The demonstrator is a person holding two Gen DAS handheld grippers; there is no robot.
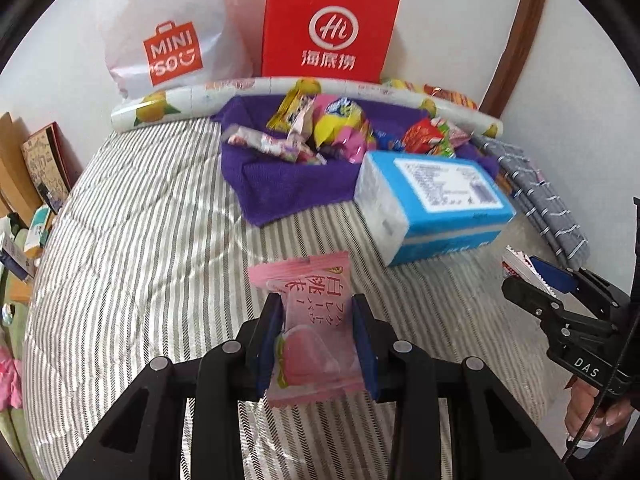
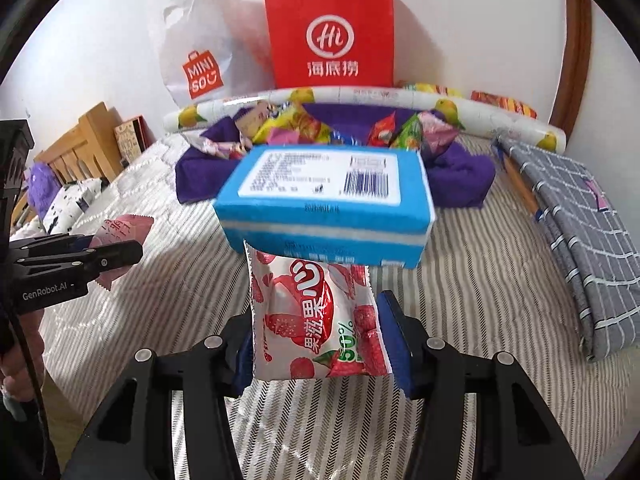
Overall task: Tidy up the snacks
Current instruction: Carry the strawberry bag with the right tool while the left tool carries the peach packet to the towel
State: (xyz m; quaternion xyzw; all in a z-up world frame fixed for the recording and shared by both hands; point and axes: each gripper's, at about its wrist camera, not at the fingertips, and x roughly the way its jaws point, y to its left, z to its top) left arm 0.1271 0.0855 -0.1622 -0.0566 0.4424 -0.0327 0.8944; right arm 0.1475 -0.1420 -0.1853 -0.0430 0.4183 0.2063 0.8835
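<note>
- Snacks (image 1: 320,128) in bright wrappers lie heaped on a purple towel (image 1: 272,188), near the far edge of a striped bed (image 1: 140,220).
- Red paper bag (image 1: 330,24) and a white Miniso plastic bag (image 1: 168,32) stand against the wall behind the heap, with a lemon-printed roll (image 1: 168,106) lying just in front of them.
- Blue tissue pack (image 2: 324,204) rests on the bed in front of the towel, touching its near edge.
- Grey checked cloth (image 2: 580,216) lies folded to the right.
- Right gripper (image 2: 316,340) pinches a white lychee snack packet (image 2: 316,320) between its blue pads, held above the bed.
- Left gripper (image 1: 316,344) is clamped on a pink peach candy packet (image 1: 312,320), likewise held above the striped cover.
</note>
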